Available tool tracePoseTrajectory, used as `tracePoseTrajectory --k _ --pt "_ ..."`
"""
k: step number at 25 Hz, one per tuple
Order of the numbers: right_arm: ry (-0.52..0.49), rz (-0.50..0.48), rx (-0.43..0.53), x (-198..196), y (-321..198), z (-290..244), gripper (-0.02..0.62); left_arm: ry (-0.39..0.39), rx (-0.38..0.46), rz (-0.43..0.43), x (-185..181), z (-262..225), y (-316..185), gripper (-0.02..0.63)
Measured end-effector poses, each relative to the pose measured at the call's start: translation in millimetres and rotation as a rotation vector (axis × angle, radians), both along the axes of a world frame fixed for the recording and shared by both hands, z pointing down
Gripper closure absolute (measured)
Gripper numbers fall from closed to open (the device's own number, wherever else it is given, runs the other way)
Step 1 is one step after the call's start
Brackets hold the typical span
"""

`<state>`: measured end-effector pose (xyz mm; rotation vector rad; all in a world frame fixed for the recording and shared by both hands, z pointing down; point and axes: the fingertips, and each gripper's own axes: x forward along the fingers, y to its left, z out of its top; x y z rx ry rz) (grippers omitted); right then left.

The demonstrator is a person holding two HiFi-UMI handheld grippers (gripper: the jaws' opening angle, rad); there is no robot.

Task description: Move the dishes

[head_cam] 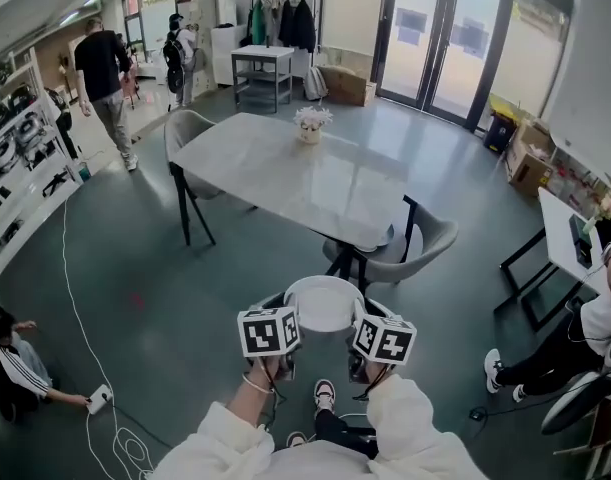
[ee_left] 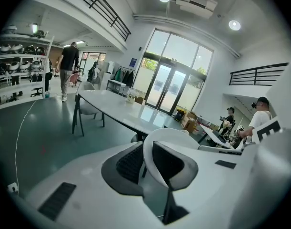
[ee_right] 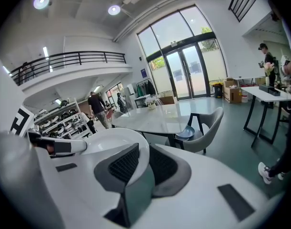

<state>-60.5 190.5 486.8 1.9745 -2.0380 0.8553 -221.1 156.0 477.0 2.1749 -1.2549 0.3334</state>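
Observation:
A white dish [head_cam: 323, 303] hangs in the air between my two grippers, over the floor short of the pale table [head_cam: 305, 178]. My left gripper [head_cam: 285, 306] is shut on the dish's left rim, and in the left gripper view the rim of the dish [ee_left: 160, 138] stands pinched between the dark pads [ee_left: 130, 163]. My right gripper [head_cam: 363, 311] is shut on the right rim. The right gripper view shows the dish [ee_right: 105, 138] running left from its pads [ee_right: 124, 163]. Both marker cubes sit just behind the dish.
The table carries a flower pot [head_cam: 311, 125]. A grey chair [head_cam: 417, 246] at its near corner has a blue dish [ee_right: 187, 133] on the seat; another chair [head_cam: 185, 133] stands at the far left. People are at the left [head_cam: 10, 363], the right [head_cam: 585, 338] and the back [head_cam: 105, 78]. A white cable [head_cam: 75, 308] lies on the floor.

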Motion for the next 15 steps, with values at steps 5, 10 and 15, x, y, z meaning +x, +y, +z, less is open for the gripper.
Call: tracePoseTrajectory --k 5,10,15 --pt "-0.004 -0.007 0.001 11 -33 -1 0.474 -0.009 0.007 -0.012 10 -1 -32 0.541" --pt "-0.019 -0.012 0.014 30 -68 -3 0.474 -0.017 0.014 -0.007 31 -3 -65 0.541" --pt "-0.029 -0.019 0.021 50 -101 -12 0.474 -0.023 0.027 -0.007 52 -14 -100 0.541"
